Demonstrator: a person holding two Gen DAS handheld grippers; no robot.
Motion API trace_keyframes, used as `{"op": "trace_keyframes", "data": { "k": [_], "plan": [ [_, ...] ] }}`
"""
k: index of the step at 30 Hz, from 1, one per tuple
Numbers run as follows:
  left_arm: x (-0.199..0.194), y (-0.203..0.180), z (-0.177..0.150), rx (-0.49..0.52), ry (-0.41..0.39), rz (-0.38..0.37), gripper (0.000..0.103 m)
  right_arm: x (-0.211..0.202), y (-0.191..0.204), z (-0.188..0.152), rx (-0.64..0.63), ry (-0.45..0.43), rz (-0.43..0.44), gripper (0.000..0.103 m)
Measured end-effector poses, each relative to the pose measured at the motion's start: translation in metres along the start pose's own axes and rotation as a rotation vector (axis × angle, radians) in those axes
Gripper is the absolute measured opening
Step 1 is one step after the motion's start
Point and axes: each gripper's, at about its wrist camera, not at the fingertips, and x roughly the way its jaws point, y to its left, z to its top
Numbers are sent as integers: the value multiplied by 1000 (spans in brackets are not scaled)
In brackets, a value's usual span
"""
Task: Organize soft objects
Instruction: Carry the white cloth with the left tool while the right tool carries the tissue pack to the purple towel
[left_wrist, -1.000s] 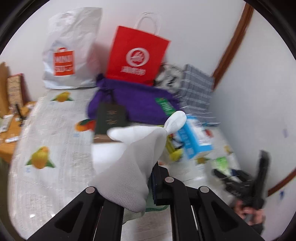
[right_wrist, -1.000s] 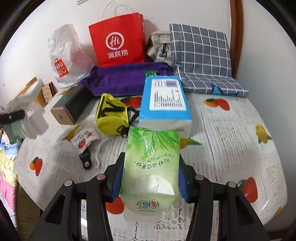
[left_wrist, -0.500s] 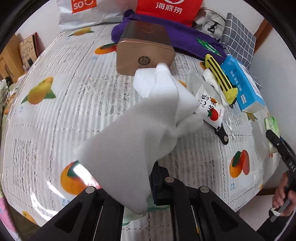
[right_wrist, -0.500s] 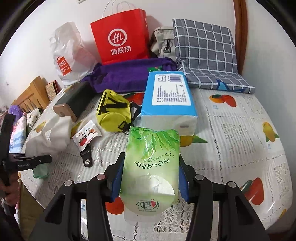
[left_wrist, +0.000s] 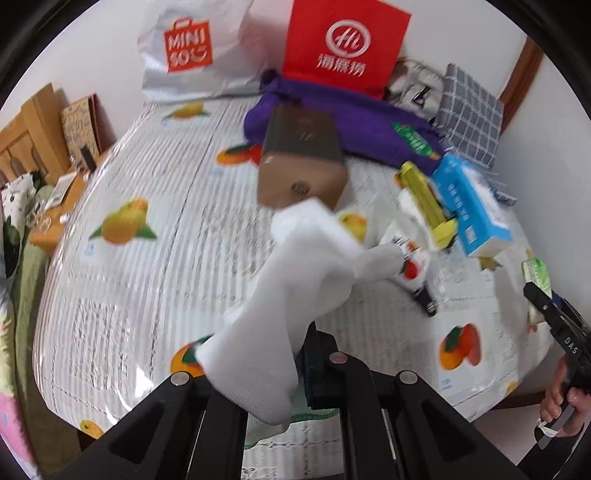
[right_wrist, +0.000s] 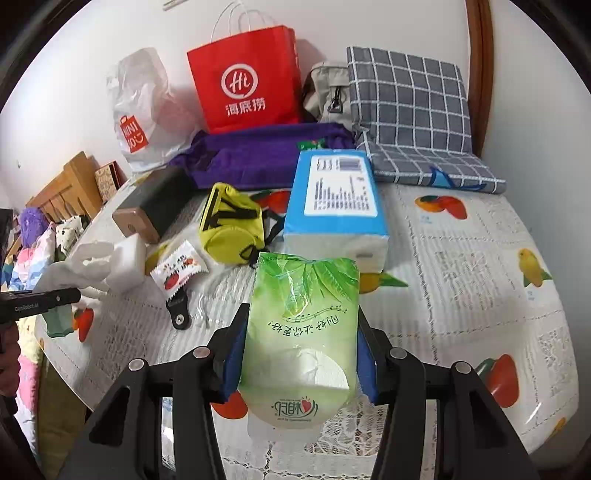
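Note:
My left gripper (left_wrist: 297, 354) is shut on a white soft bundle (left_wrist: 295, 280) that stands up from its jaws over the left half of the table. In the right wrist view that bundle (right_wrist: 99, 264) hangs low above the table's left edge, with the left gripper (right_wrist: 37, 301) under it. My right gripper (right_wrist: 301, 354) is shut on a green pack of tissues (right_wrist: 303, 325), its blue pads pressing both sides, above the table's near edge. The left wrist view shows this green pack (left_wrist: 535, 273) at the far right, with the right gripper (left_wrist: 550, 310) around it.
On the fruit-print tablecloth (right_wrist: 461, 277) lie a blue tissue pack (right_wrist: 336, 199), a yellow pouch (right_wrist: 231, 229), a brown box (right_wrist: 151, 206) and a snack packet (right_wrist: 177, 267). Behind stand a purple bag (right_wrist: 258, 155), red paper bag (right_wrist: 247, 81), white plastic bag (right_wrist: 144, 110) and checked cushion (right_wrist: 410, 110).
My left gripper has tipped down and sunk toward the table with the white bundle still in it. The right gripper and its green pack have stayed where they were.

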Motion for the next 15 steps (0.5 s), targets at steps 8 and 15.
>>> {"op": "trace_keyframes", "data": {
  "k": [8,15],
  "plan": [
    [-30,-25,29,35,-97,-37,8,-23,-4,24,-14,-51,-12,50],
    [-51,-40,59,54,-173,-38,8,-36,-5,51,-30,-89,-18,50]
  ]
}}
